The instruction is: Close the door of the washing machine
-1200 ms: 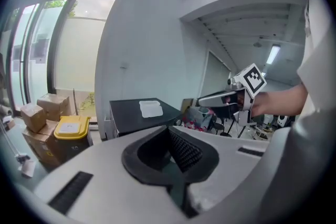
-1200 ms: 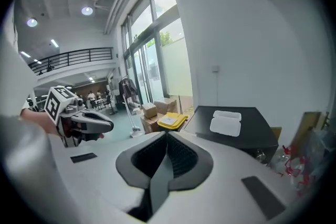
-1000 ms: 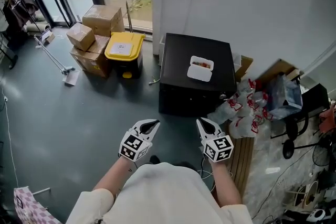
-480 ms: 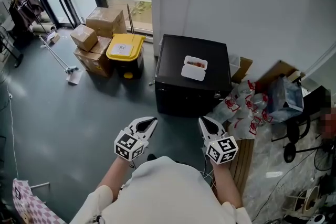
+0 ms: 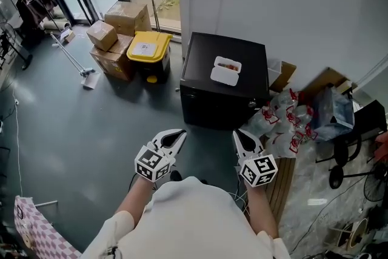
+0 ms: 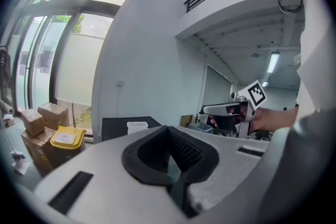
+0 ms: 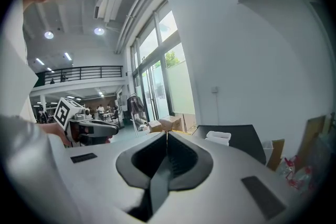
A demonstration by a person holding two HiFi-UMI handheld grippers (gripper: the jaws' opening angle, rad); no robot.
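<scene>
— Both grippers sit a bit higher in the head view than a second ago, and a bit wider apart. Do you see it?

— Yes. The left gripper (image 5: 176, 135) and the right gripper (image 5: 241, 135) are up in front of the person's white shirt (image 5: 194, 215), side by side, pointing ahead.

— Are they holding anything?

— No. The left one has its two jaws pressed together with nothing between them. The right one is the same, jaws tight together and bare.

— Where is the washing machine?

— The black box-shaped washing machine (image 5: 224, 85) stands on the grey floor (image 5: 79, 124) against the white wall (image 5: 291, 3). It is ahead of the grippers and apart from them. It looks the same as before, only slid a little in the picture. I cannot tell from up here how its door stands.

— What is on top of it?

— A small white plastic tub (image 5: 226, 71), in the same spot as before.

— And the other stuff?

— The yellow-lidded bin (image 5: 148, 48) and the brown cardboard boxes (image 5: 124, 18) are left of the machine. White bags with red print (image 5: 282, 124) are heaped at its right. None of them has moved.
</scene>
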